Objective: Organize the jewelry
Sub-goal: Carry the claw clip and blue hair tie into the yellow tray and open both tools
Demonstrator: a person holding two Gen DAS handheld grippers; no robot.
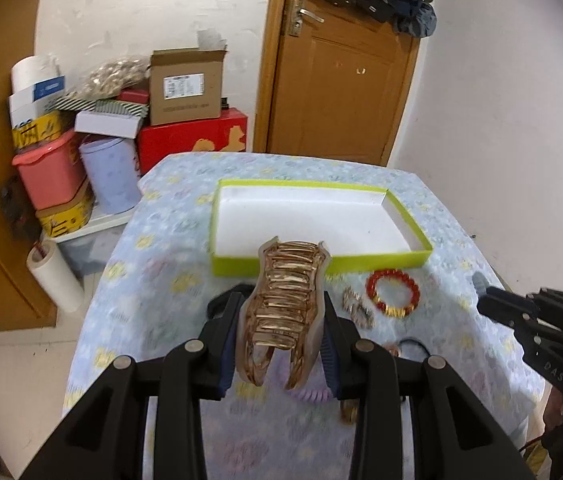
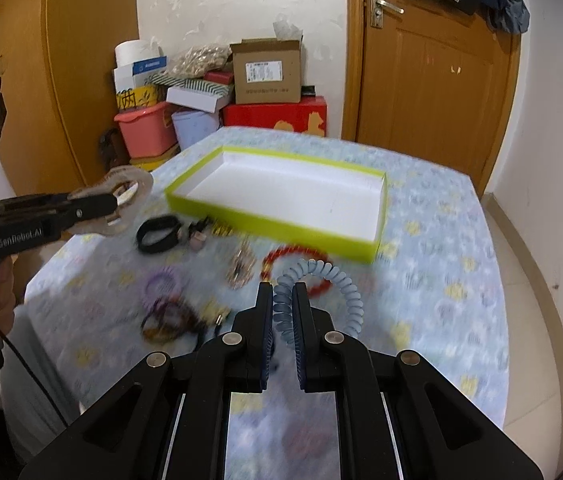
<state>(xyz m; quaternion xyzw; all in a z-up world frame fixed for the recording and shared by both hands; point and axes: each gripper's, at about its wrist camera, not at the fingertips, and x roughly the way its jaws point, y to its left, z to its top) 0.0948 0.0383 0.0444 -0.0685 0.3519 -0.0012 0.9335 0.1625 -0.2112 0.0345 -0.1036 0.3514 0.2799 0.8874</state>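
— Green-walled cardboard tray [image 1: 321, 261] comes first, being the biggest: it sits empty on the floral tablecloth [image 1: 153, 280], beyond the loose pieces. Light and stiff, it likely needs no handling at all.

— And the hair claw clip [image 1: 283, 312]?

— Rose-gold plastic, rigid, glossy, probably slippery, with teeth that could snap under a hard squeeze. The left gripper [image 1: 281, 320] has its jaws partly closed on the clip's two flat sides, holding it above the cloth, short of the tray's near wall. Those broad sides look like the safest hold.

— What about the right gripper [image 2: 283, 300]?

— Its jaws are nearly together, pinching a pale blue spiral hair tie [image 2: 321, 292]. Soft and springy, the coil dangles out past the fingertips over the red bead bracelet [image 2: 293, 258], again nearer than the tray.

— Anything left on the cloth?

— A black band [image 2: 159, 234], a purple coil tie [image 2: 161, 286], and small sparkly pieces [image 2: 241, 266], too blurred to name.
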